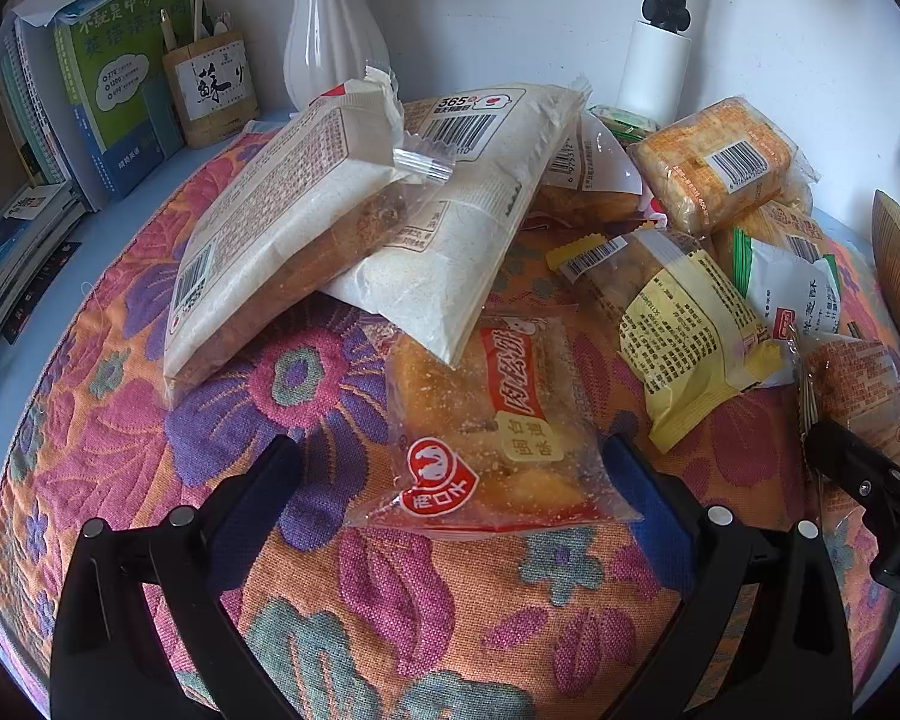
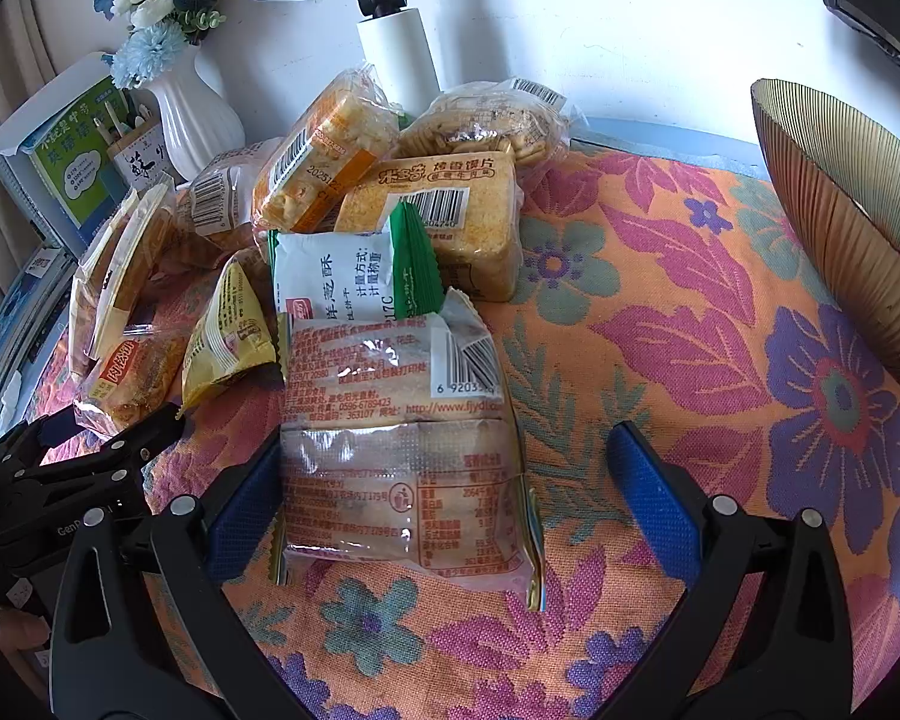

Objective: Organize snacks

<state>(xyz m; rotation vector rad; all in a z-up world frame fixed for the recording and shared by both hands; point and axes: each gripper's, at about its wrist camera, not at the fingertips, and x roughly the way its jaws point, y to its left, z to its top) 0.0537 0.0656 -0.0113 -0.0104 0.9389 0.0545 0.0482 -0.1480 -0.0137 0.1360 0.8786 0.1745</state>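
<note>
**Snacks mostly unsorted, both grippers lining up on packets**

The snacks are lying in a loose heap on the floral cloth [image 2: 660,312], so I judge the sorting is only beginning. The ribbed bowl [image 2: 834,210] is standing at the right edge; something colourful is showing at its inner rim, but I cannot tell what it is. Almost everything seems left to do.

The clear biscuit packet [image 2: 402,450] is lying between the fingers of the right gripper [image 2: 444,480], which is spread wide; the left blue pad [image 2: 243,504] is just beside the packet edge, the other pad is apart.

The left gripper [image 1: 450,468] is also spread, and is framing the red-labelled bread packet [image 1: 486,432] without pinching it. Behind it the two large pale bread bags [image 1: 354,204] are leaning on each other.
</note>
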